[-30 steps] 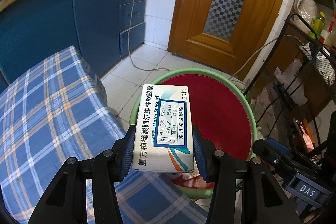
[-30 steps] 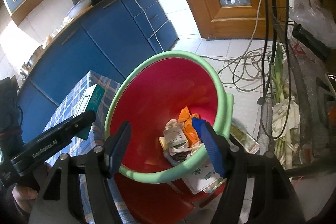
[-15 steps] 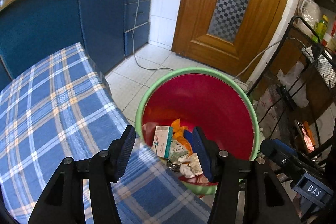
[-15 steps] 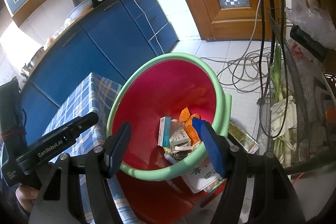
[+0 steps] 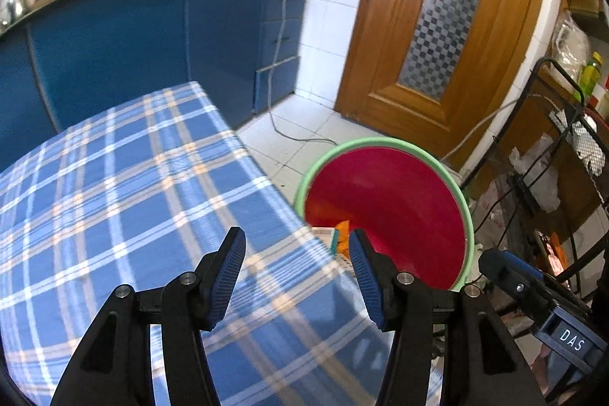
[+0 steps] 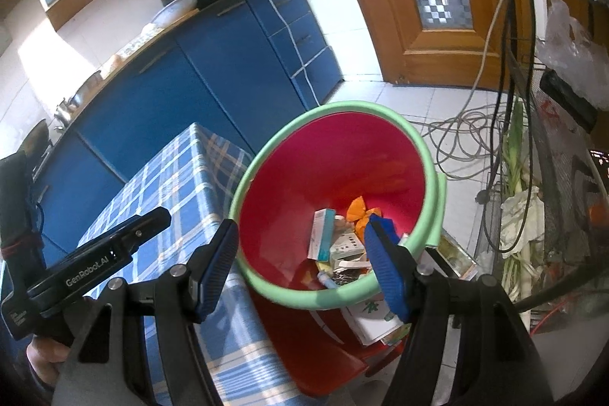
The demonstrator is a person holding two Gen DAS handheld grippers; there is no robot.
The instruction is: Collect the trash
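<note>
Trash bin (image 6: 415, 139), red with a green rim, sits right of centre, beside my checked tablecloth (image 5: 114, 200), blue cabinets (image 5: 114, 44) upper left. The medicine box (image 6: 321, 234) I was gripping a second ago now lies inside it. Left gripper (image 5: 297, 265) and right gripper (image 6: 300, 253) both gape, empty.
</note>
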